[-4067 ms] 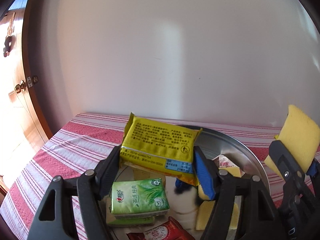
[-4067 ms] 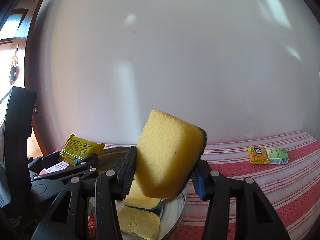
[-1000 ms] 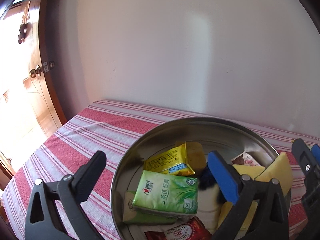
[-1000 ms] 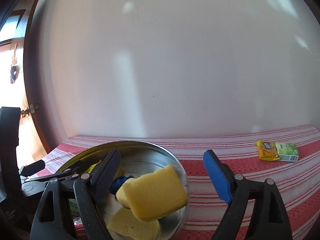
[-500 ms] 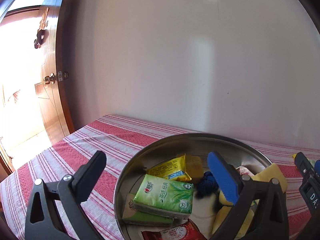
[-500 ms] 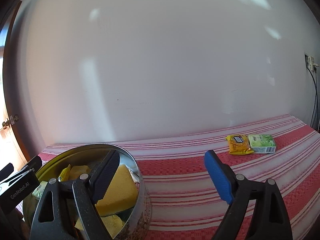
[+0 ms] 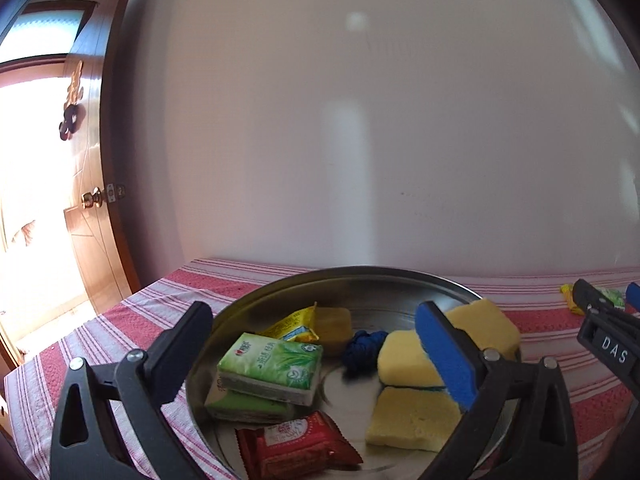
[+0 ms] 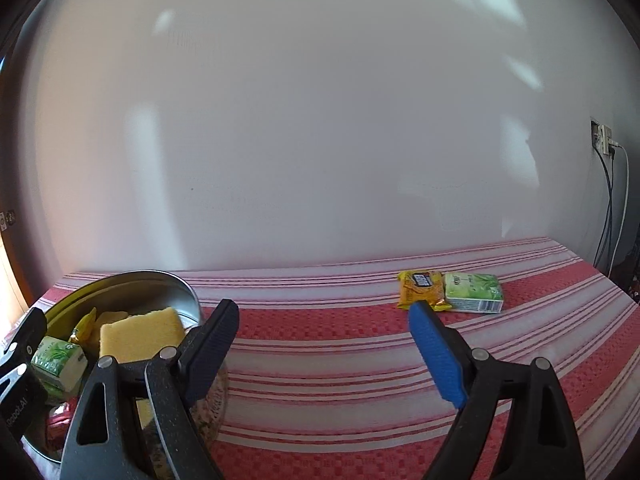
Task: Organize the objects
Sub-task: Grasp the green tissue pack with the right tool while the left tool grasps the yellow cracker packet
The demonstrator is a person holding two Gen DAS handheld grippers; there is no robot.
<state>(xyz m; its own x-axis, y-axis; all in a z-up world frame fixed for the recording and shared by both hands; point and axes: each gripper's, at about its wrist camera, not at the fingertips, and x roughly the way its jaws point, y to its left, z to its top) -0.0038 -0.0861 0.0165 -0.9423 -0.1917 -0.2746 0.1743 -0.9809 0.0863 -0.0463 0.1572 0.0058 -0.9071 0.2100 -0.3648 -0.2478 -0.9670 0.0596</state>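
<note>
both grippers, left gripper and right gripper, hang released and empty. bowl sits under the left jaws, loose packets lie past the right jaws, probably next.

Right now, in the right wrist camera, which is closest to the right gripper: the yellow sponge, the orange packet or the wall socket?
1. yellow sponge, in the metal bowl, left.
2. orange packet, farther out on the striped cloth, right.
3. wall socket, far right, on the wall.

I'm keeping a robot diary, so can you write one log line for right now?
left gripper: open, empty | right gripper: open, empty | metal bowl: sponges, packets inside | table: yellow packet, green packet left
</note>
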